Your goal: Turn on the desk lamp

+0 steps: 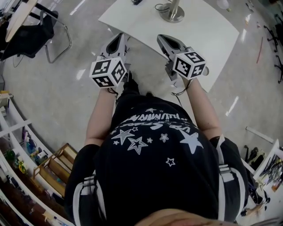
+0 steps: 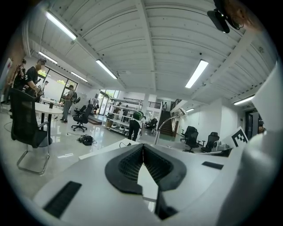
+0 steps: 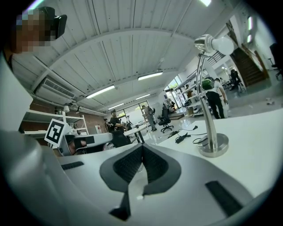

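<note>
While base-only overhead, desk lamp (image 3: 213, 142) whole in right gripper view.

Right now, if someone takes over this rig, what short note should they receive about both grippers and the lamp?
Left gripper: shut, empty, at the near edge of the white table.
Right gripper: shut, empty, over that table.
Silver metal desk lamp with round base: upright farther back, nearer the right gripper, untouched.
Done: nothing.
Left: reach the lamp, find its switch (not visible) and press it.

Two grippers (image 1: 117, 40) (image 1: 166, 42), one desk lamp (image 1: 173, 13), one white table (image 1: 212, 33)
</note>
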The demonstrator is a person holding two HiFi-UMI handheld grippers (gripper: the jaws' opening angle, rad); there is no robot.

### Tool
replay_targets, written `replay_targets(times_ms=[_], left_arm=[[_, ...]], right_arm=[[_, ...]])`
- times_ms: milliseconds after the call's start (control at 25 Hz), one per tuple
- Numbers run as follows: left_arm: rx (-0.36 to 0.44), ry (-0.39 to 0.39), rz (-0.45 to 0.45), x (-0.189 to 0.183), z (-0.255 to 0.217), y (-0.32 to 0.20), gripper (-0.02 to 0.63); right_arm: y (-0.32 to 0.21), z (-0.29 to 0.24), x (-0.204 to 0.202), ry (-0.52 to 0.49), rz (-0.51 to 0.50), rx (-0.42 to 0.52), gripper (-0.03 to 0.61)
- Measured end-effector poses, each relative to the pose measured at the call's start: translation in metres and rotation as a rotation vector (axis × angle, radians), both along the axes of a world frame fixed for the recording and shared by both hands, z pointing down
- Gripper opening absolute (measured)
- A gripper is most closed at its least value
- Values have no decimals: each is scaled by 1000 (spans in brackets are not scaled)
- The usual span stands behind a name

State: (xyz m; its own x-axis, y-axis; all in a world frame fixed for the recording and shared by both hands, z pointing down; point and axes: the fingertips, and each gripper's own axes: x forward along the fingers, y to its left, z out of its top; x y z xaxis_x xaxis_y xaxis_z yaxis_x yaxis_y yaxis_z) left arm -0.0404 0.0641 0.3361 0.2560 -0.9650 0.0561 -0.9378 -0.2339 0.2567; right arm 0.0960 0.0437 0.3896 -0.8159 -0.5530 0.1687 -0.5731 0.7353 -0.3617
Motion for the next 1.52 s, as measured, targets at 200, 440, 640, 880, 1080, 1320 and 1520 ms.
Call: replay_targets(times_ms=[200, 440, 640, 880, 1080, 1320, 1520], left_arm=[[1, 17, 1, -15, -1, -18, 11], [-36, 36, 39, -34, 12, -53, 11], [-48, 40, 86, -46, 14, -91, 11], [-68, 49, 137, -63, 20, -133, 11], [-85, 54, 185, -77, 23, -162, 11], [-104, 62, 269, -80, 28, -187, 11], [-118, 69, 319, -93, 36, -203, 11]], right_arm=[[-14, -2, -14, 18, -4, 1, 5], [-44, 9, -32, 32, 40, -29, 5], [-75, 11, -45, 38, 85, -45, 5], [-112, 17, -62, 40, 138, -72, 5], [-136, 16, -76, 46, 192, -85, 5], [-158, 18, -79, 50, 278, -104, 5], [-172, 26, -92, 58, 327, -115, 5]])
